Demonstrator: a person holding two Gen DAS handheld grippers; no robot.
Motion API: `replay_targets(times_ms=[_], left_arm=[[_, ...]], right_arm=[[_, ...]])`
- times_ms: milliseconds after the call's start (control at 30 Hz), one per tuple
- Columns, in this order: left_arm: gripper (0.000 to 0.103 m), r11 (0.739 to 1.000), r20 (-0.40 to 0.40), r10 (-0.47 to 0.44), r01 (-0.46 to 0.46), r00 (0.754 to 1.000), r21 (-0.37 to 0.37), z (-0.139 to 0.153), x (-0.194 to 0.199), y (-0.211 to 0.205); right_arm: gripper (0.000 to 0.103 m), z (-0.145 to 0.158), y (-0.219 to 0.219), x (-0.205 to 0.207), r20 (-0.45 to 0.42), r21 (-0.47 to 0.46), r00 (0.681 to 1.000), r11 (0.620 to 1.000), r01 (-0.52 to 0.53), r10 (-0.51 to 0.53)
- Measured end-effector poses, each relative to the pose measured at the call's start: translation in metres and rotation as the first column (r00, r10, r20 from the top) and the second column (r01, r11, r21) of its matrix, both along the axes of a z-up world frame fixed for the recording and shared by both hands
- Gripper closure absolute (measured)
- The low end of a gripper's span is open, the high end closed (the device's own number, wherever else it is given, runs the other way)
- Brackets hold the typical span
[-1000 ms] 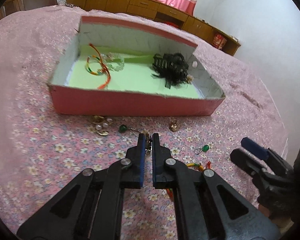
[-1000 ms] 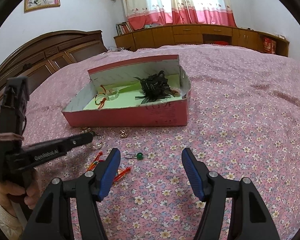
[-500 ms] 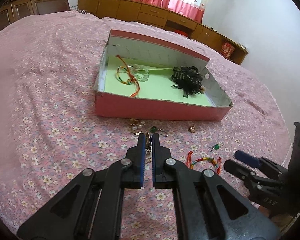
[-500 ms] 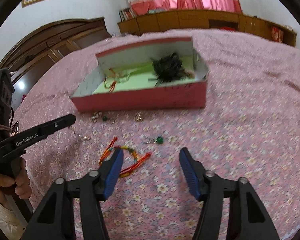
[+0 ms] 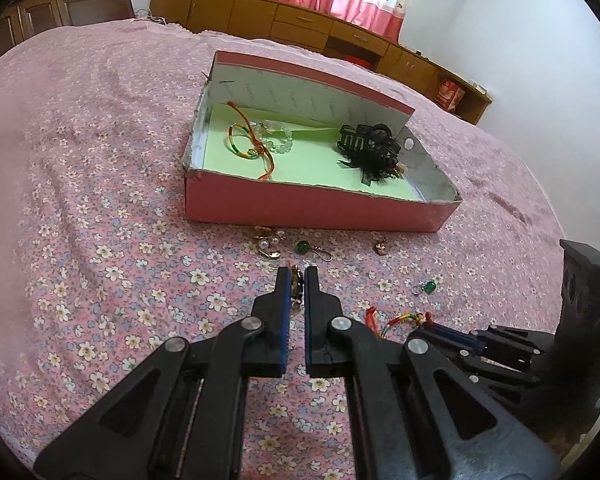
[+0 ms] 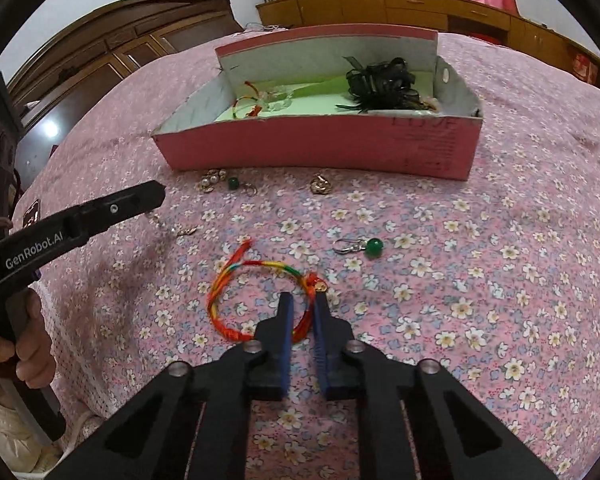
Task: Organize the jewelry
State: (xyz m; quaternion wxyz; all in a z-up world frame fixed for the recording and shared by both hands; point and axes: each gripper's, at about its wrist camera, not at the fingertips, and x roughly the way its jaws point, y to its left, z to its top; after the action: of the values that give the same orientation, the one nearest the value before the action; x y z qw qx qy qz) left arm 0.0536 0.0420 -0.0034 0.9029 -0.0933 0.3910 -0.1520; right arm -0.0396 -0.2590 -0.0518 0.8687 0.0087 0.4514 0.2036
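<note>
A pink box (image 5: 312,204) with a green floor lies on the flowered bedspread; it also shows in the right wrist view (image 6: 320,148). Inside are a cord bracelet (image 5: 248,144), a clear bead bracelet (image 5: 278,138) and a black hair clip (image 5: 370,152). My left gripper (image 5: 297,280) is shut on a small gold earring (image 5: 297,286), held above the spread. My right gripper (image 6: 301,308) is shut on the red-yellow cord bracelet (image 6: 228,288) that lies on the spread.
Loose pieces lie in front of the box: pearl earrings (image 5: 268,240), a green bead earring (image 5: 308,249), a gold charm (image 5: 380,246), another green bead earring (image 6: 364,246) and a small gold piece (image 6: 184,231). A wooden cabinet stands behind.
My right gripper has dropped to the cord bracelet and closed from wide open onto it. My left gripper, still holding the earring, has pulled back from the box.
</note>
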Motion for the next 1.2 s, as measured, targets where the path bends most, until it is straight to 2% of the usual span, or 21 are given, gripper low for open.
replay_targets(times_ms=[233,567,1067,1200], left_arm=[[0.103,1.0,0.013,-0.007,0.007,1.0,0.004,0.005,-0.004,-0.003],[0.103,0.999,0.074,-0.037,0.037,0.997,0.002,0.025,-0.012,-0.012],[0.103,0.999,0.202,-0.031,0.032,0.979,-0.002,0.054,-0.024,-0.018],[0.103,0.999,0.212,-0.038,0.038,0.976,0.004,0.058,-0.024,-0.018]], right_arm=[[0.098,0.005,-0.008,-0.005,0.014,0.046,1.0,0.999,-0.003,0.002],[0.098,0.03,-0.023,-0.013,0.114,0.1,0.993,0.995,0.02,-0.032],[0.098,0.067,-0.039,-0.018,0.277,0.169,0.955,0.984,0.057,-0.103],[0.098,0.073,-0.041,-0.017,0.298,0.175,0.948,0.983,0.062,-0.113]])
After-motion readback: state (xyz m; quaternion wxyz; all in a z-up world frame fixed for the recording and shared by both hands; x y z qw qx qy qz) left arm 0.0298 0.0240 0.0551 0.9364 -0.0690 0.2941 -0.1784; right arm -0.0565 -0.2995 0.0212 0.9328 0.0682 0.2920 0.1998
